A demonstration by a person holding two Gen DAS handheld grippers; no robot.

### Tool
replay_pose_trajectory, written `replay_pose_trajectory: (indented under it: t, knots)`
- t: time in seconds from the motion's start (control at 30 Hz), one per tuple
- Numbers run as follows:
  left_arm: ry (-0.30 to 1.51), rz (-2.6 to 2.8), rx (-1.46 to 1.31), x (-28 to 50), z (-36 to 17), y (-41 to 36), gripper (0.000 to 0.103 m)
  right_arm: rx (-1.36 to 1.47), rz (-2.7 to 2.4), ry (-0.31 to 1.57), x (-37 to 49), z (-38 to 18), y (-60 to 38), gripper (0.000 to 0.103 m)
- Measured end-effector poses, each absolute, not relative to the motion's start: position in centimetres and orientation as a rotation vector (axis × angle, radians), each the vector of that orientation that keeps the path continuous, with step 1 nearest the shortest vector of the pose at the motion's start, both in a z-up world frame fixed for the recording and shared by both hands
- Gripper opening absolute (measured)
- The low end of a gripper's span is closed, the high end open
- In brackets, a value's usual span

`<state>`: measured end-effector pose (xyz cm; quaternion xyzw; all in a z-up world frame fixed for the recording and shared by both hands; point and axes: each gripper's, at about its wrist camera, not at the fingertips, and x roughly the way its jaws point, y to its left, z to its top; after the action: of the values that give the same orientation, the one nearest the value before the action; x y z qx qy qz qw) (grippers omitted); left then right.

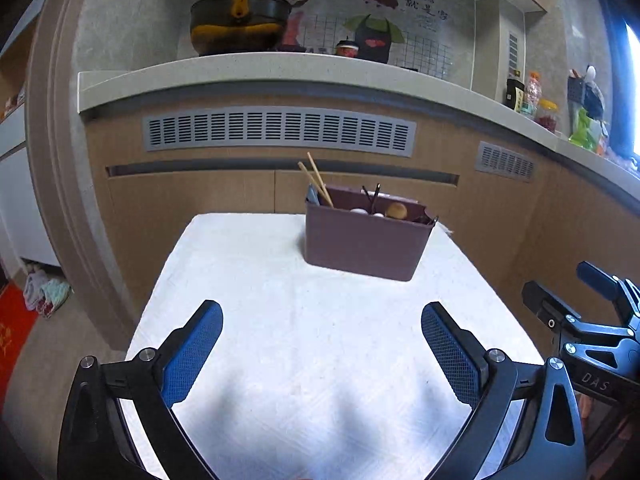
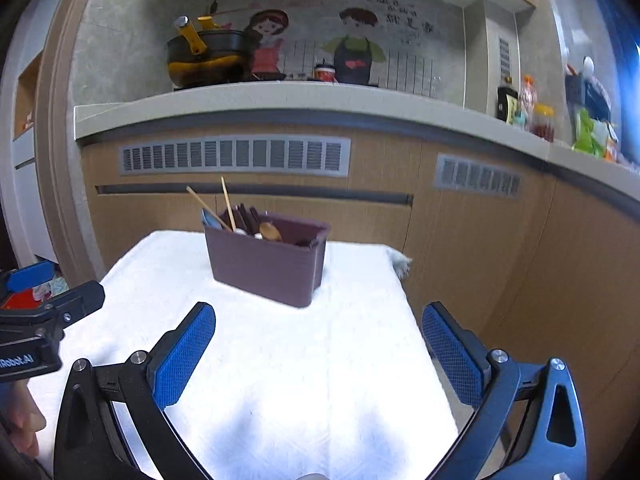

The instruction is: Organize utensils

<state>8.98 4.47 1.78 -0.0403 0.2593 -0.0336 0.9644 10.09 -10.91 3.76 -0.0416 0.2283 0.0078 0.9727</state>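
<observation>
**Kitchen table with one utensil holder, both grippers wide apart**

White cloth covers the table (image 1: 248,280) in front of wooden cabinets; the brown utensil holder (image 1: 362,246) stands upright near its far edge. Inside the holder are wooden chopsticks (image 1: 318,180), dark sticks and a wooden spoon (image 2: 271,231). Well before the holder, the left gripper (image 1: 322,354) and the right gripper (image 2: 319,356) hang over bare cloth; jaws of both are spread wide, nothing between them.

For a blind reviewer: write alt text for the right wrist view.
An open, empty right gripper hovers over a white cloth-covered table, facing a maroon utensil bin holding chopsticks and spoons. Kitchen cabinets stand behind.
</observation>
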Motion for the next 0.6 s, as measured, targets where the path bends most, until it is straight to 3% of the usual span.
replay_pose_trajectory:
  t: [0.6]
  knots:
    - [0.557,-0.074,-0.056,9.14,1.16,4.04,0.099,-0.082,0.052,0.504,9.95,2.65,-10.83,0.103]
